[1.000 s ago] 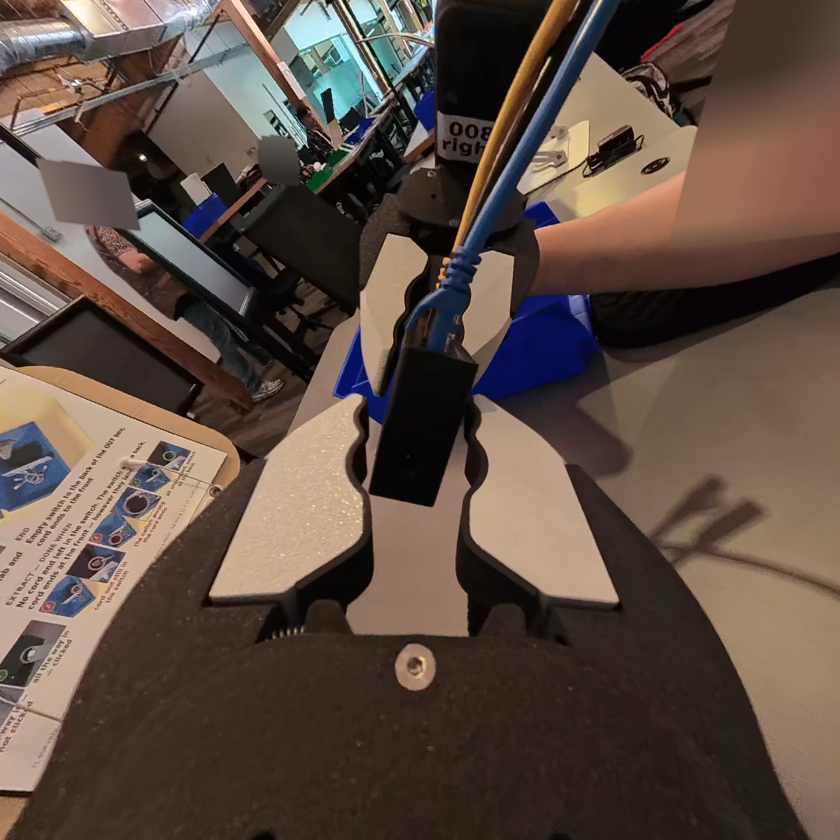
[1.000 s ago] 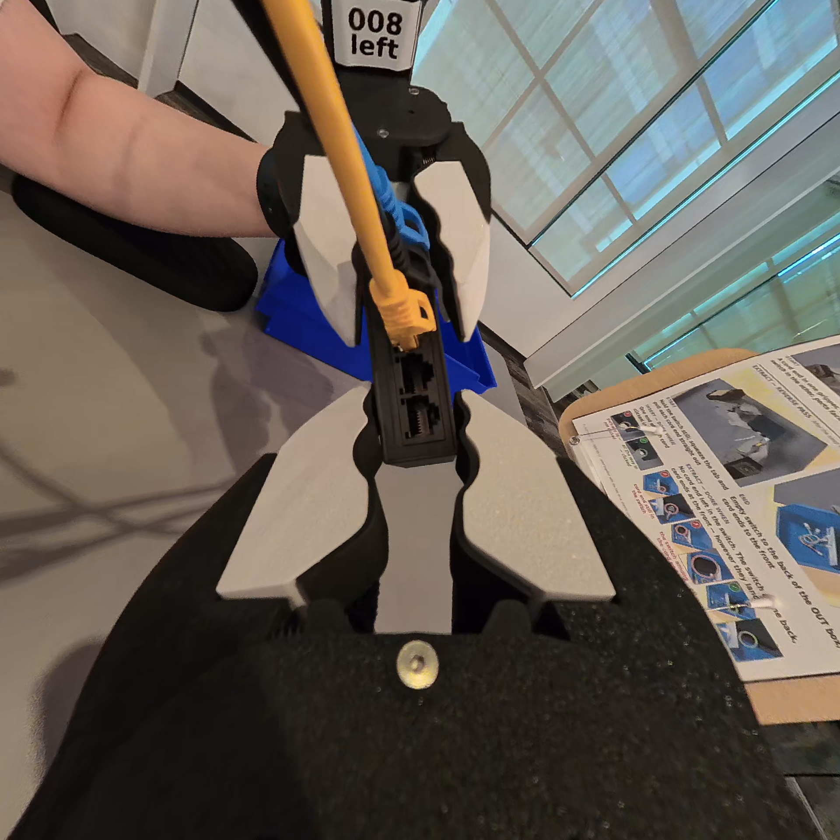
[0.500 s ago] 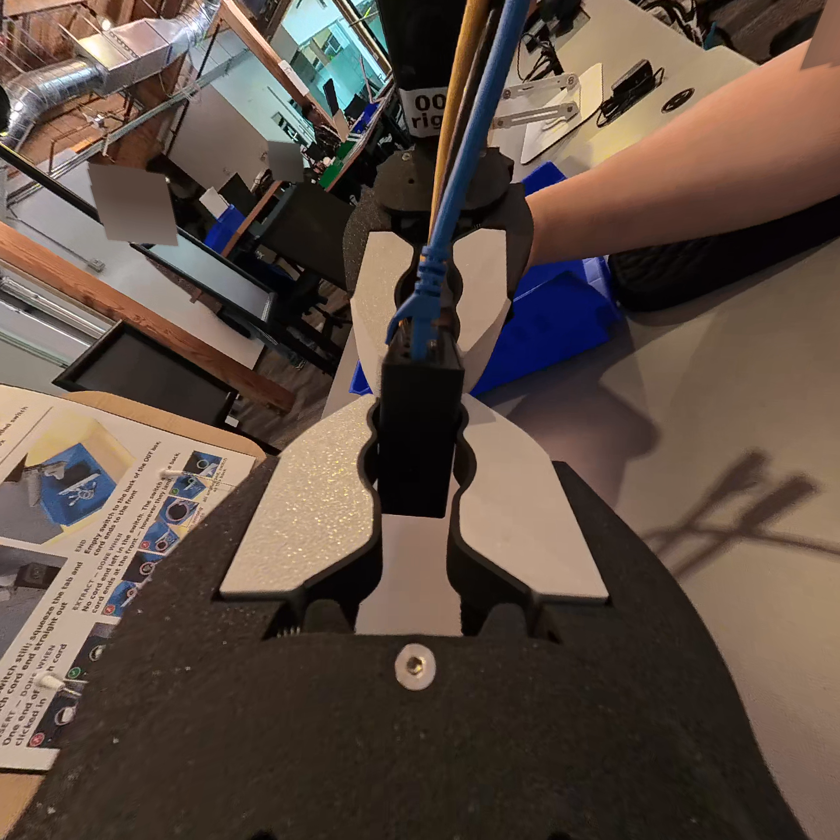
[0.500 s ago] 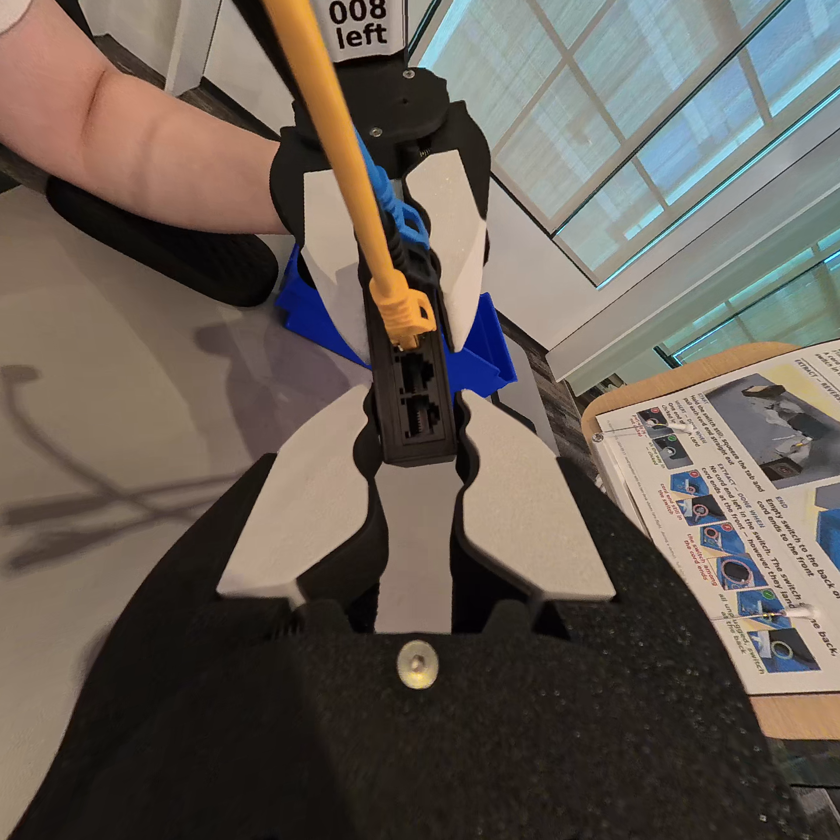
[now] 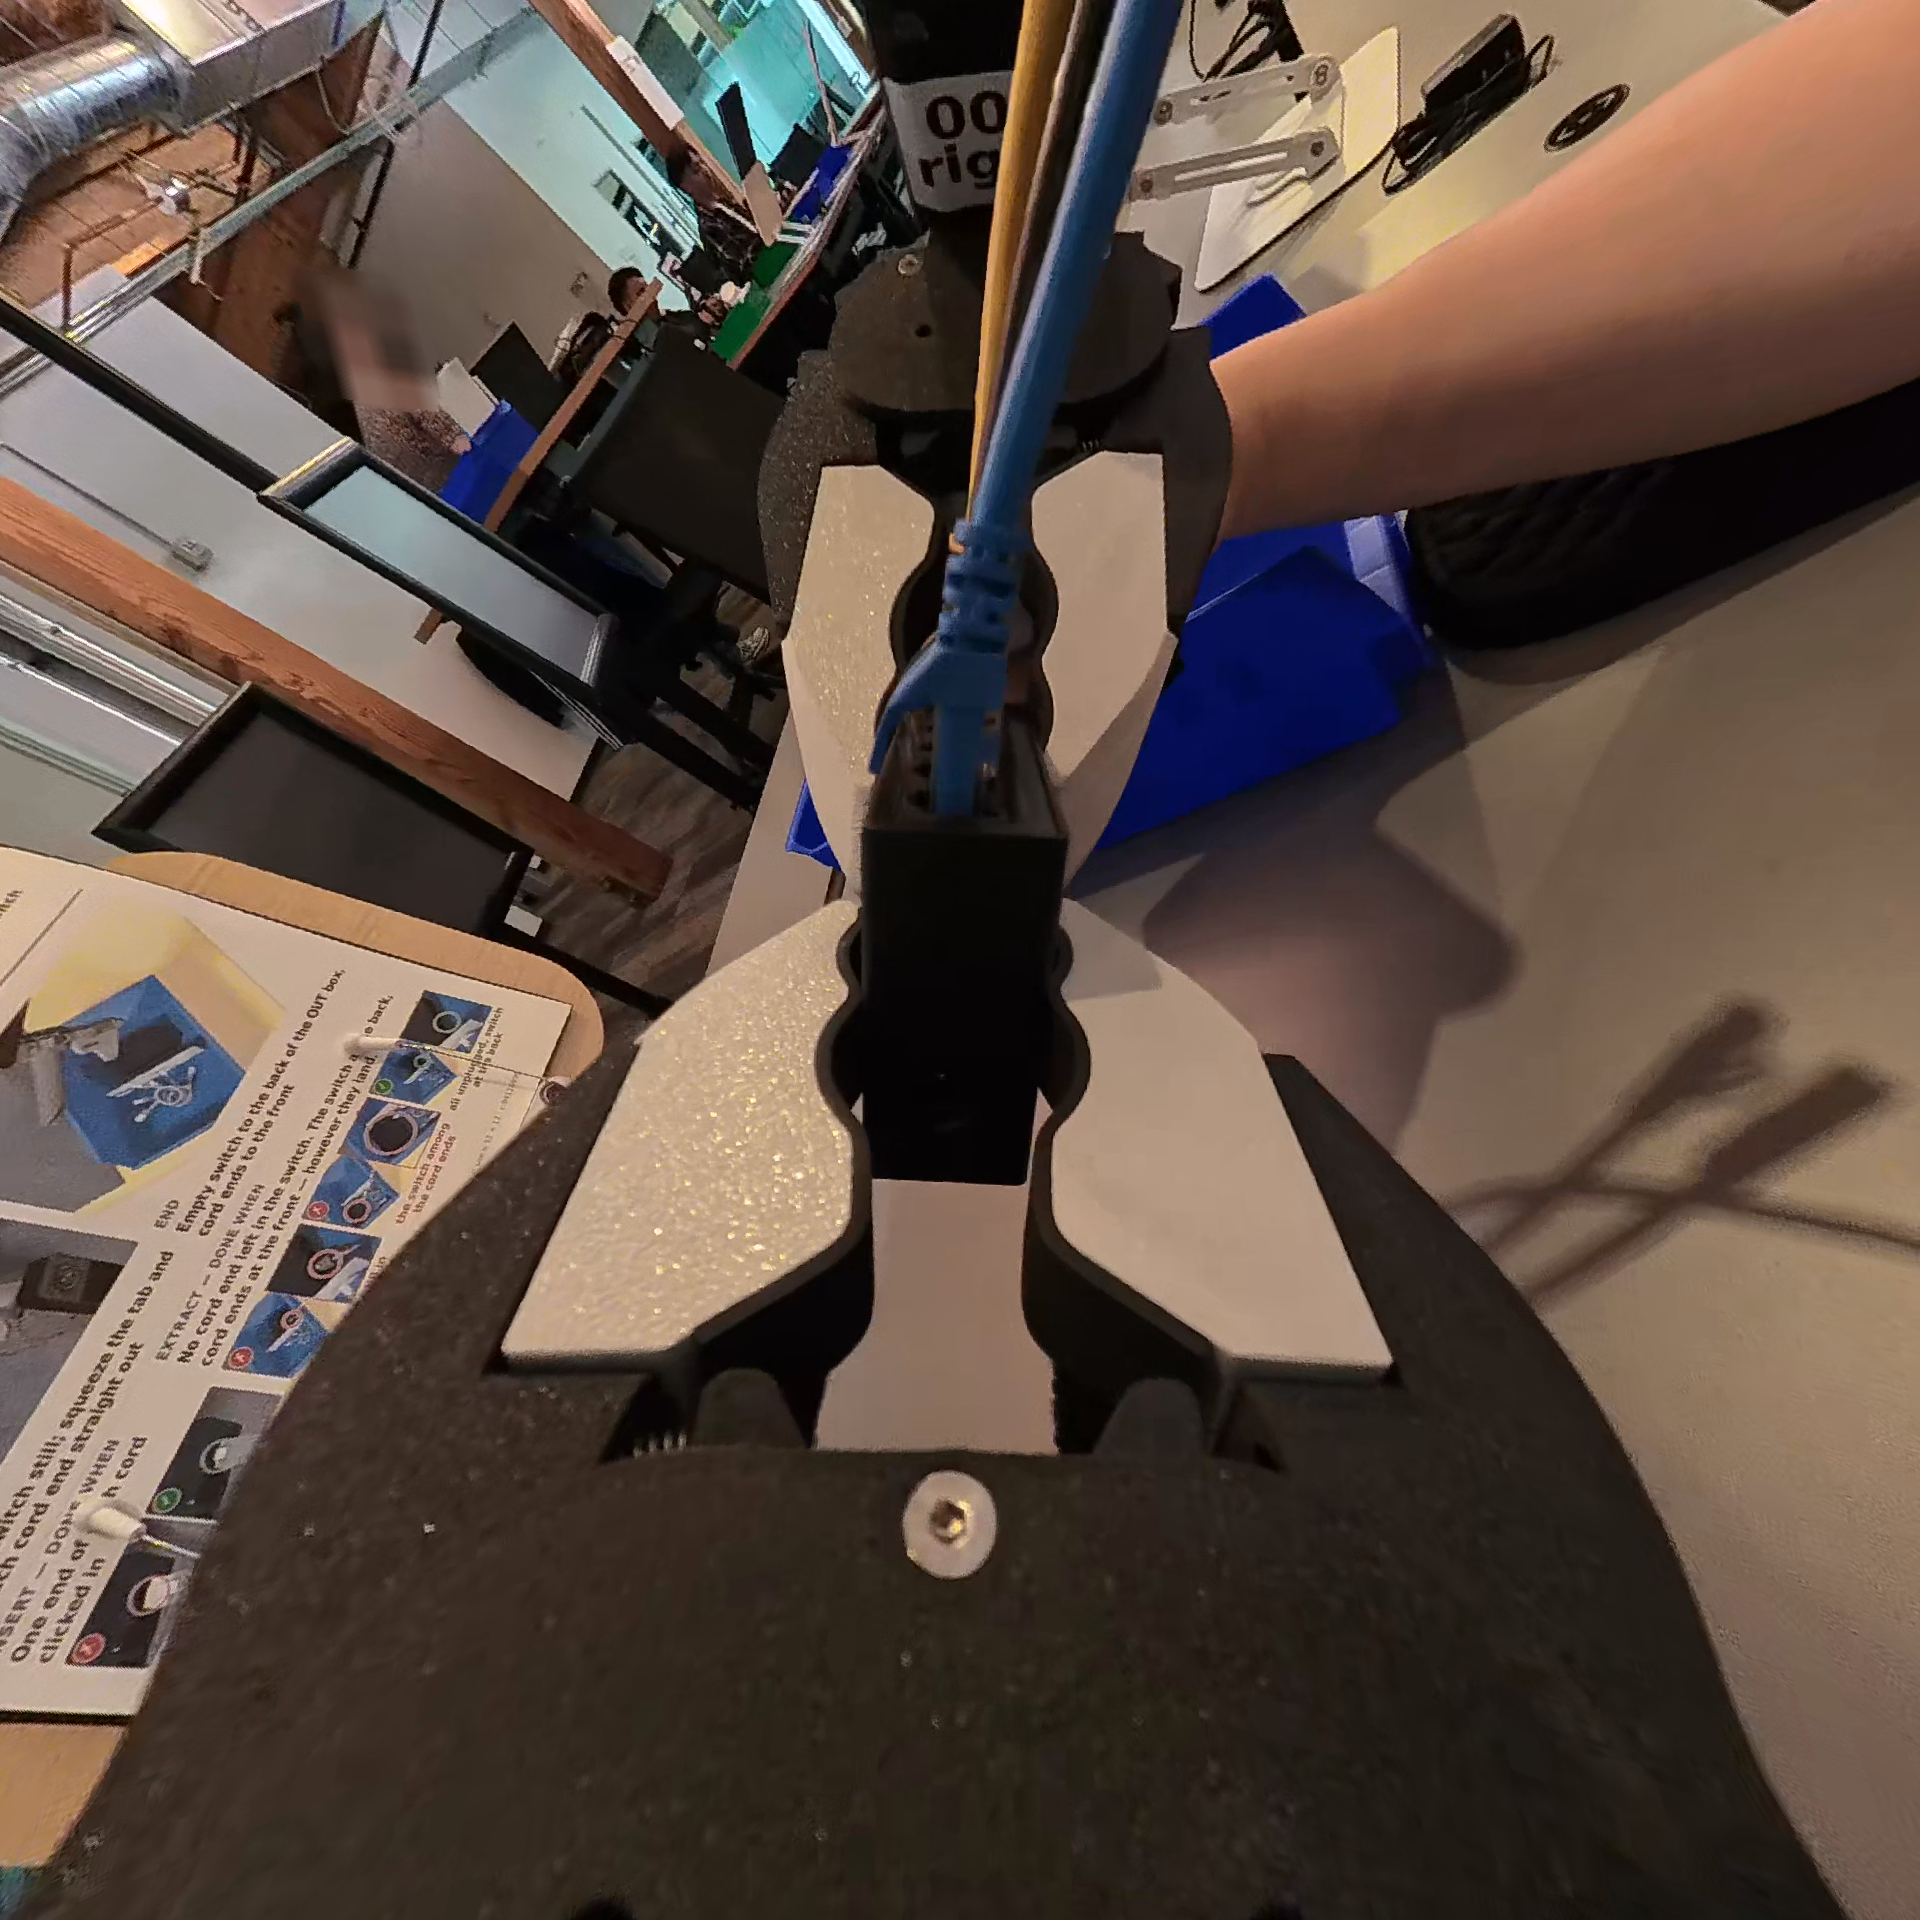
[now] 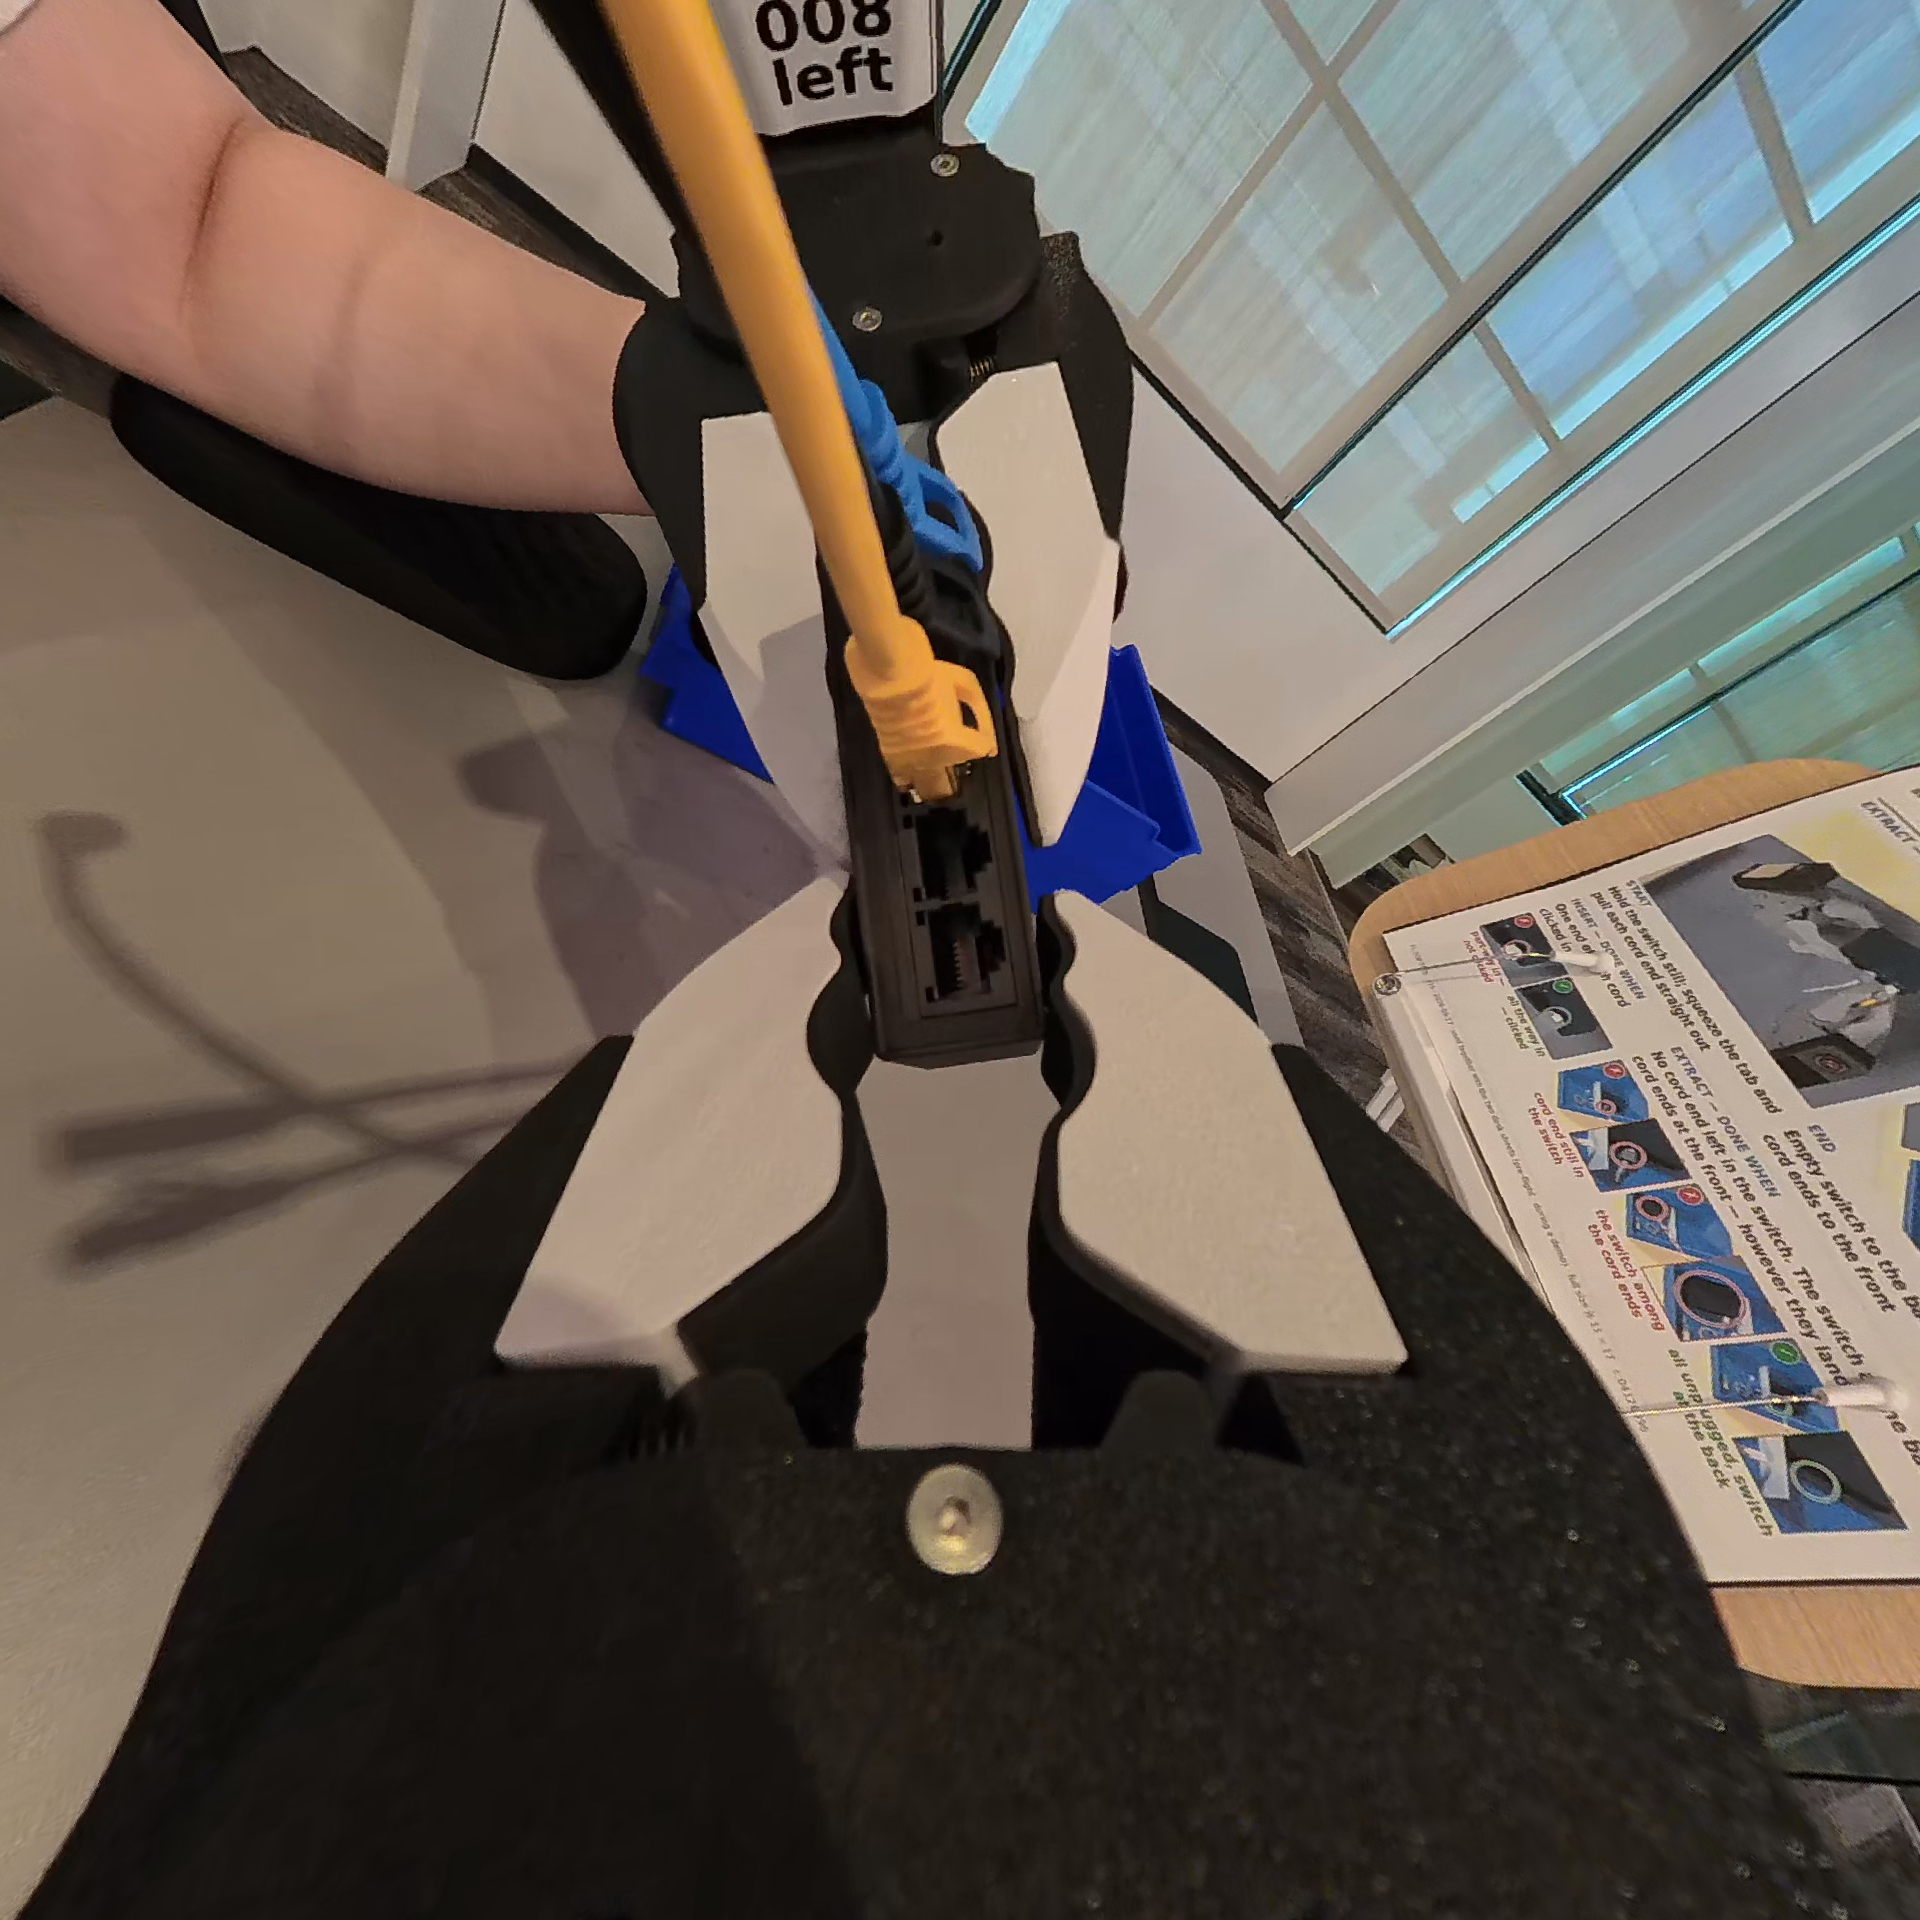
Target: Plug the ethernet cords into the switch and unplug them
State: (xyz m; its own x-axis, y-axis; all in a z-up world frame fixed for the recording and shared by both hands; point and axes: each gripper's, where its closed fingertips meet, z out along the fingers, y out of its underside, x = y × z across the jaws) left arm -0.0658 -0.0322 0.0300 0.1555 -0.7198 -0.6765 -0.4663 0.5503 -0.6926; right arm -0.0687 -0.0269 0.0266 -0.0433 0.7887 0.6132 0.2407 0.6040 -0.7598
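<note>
A black ethernet switch is held between both grippers, end to end. My left gripper is shut on its near end. My right gripper faces it and clamps the far end. A blue cord is plugged into the switch's upper face, and yellow and black cords run up beside it. In the right wrist view my right gripper is shut on the switch. Two ports nearest it are empty. A yellow plug sits in the port beyond them, then a black plug and a blue plug. The left gripper holds the far end.
A blue bin stands on the grey table behind the grippers and also shows in the right wrist view. An instruction sheet on a wooden board lies beside the table. A person's forearm rests on a black pad. Left and right tips are no more than a few centimetres apart.
The switch was tilted between my left fingers and now sits straight in line with them. Both grippers stay shut on it, and the cords stay plugged in.
</note>
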